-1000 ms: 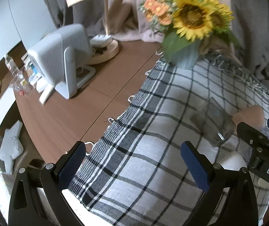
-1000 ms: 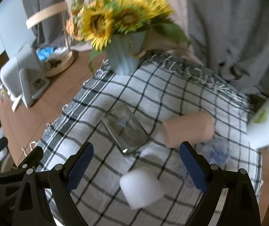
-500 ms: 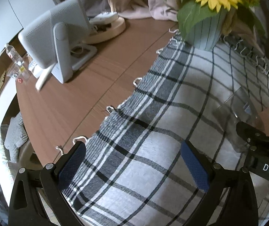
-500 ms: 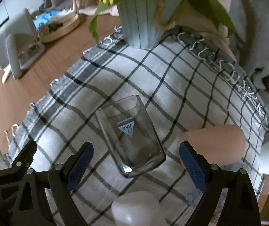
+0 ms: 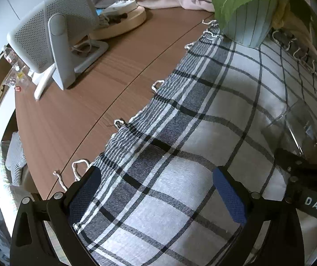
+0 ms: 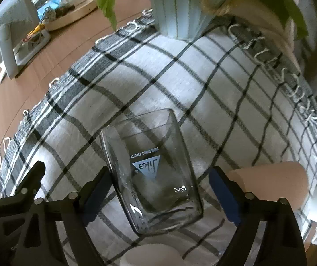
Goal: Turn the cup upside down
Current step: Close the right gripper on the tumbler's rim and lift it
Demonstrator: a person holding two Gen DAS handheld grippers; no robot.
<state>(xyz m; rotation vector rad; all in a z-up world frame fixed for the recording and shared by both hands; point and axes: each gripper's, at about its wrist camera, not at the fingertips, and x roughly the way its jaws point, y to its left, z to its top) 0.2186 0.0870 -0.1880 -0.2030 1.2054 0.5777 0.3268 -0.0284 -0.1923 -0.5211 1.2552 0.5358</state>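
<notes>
1. The clear square-sided glass cup (image 6: pixel 151 168) lies on its side on the black-and-white checked cloth (image 6: pixel 214 84) covering the brown wooden desk (image 5: pixel 74 115). The right gripper (image 6: pixel 156 190) has its jaws spread wide to either side of the cup, not yet touching as far as I can tell.
2. I'd close on the 2 flat walls near the thick base, since smooth glass slips, then roll the wrist.
3. The left gripper (image 5: pixel 156 190) hangs wide open and empty over cloth.
4. The soft woven cloth should cushion the landing. A matte peach cup (image 6: pixel 267 184) lies just beside it, so swing clear.

Clear glass cup (image 6: pixel 151 170), lying on checked cloth (image 6: pixel 214 93)
</notes>
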